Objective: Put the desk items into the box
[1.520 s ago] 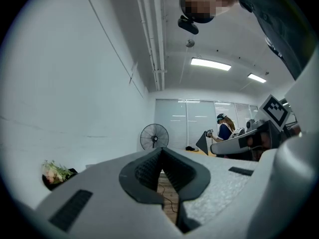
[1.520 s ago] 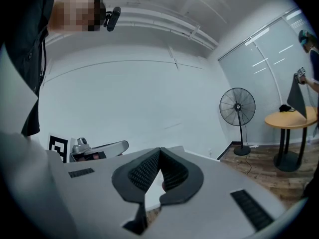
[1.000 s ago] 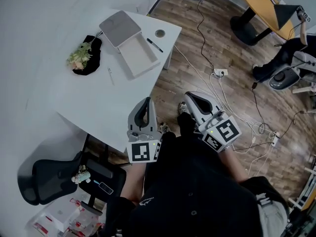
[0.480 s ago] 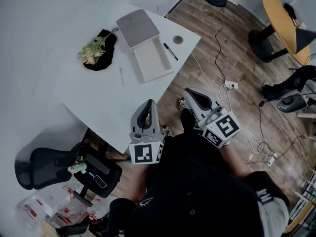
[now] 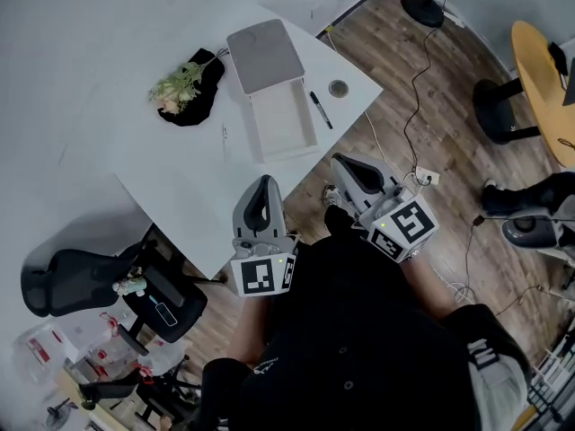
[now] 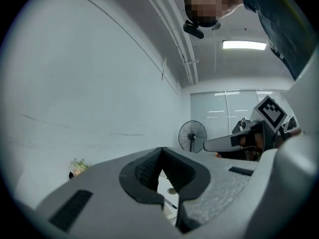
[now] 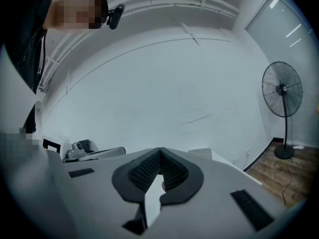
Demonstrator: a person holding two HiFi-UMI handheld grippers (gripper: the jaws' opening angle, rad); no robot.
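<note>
On the white desk [image 5: 180,187] in the head view lies an open white box [image 5: 283,119] with its grey lid [image 5: 265,54] joined behind it. A black pen [image 5: 321,110] and a small round item [image 5: 338,88] lie right of the box. A thin white stick [image 5: 225,133] and a flower sprig on a black cloth [image 5: 184,83] lie to its left. My left gripper [image 5: 263,194] hovers at the desk's near edge, shut and empty. My right gripper [image 5: 349,171] is over the floor beside the desk, also shut and empty. The tips meet in both the left gripper [image 6: 160,151] and right gripper [image 7: 159,151] views.
A black office chair [image 5: 63,281] stands at the lower left with clutter below it. Cables and a power strip [image 5: 422,176] run over the wooden floor at right. A yellow round table [image 5: 544,79] and a fan base [image 5: 427,7] are beyond. A standing fan [image 6: 192,136] shows against the wall.
The head view has swung, so the desk and box sit further right and lower in the picture. Both grippers stay shut near the body, little moved.
</note>
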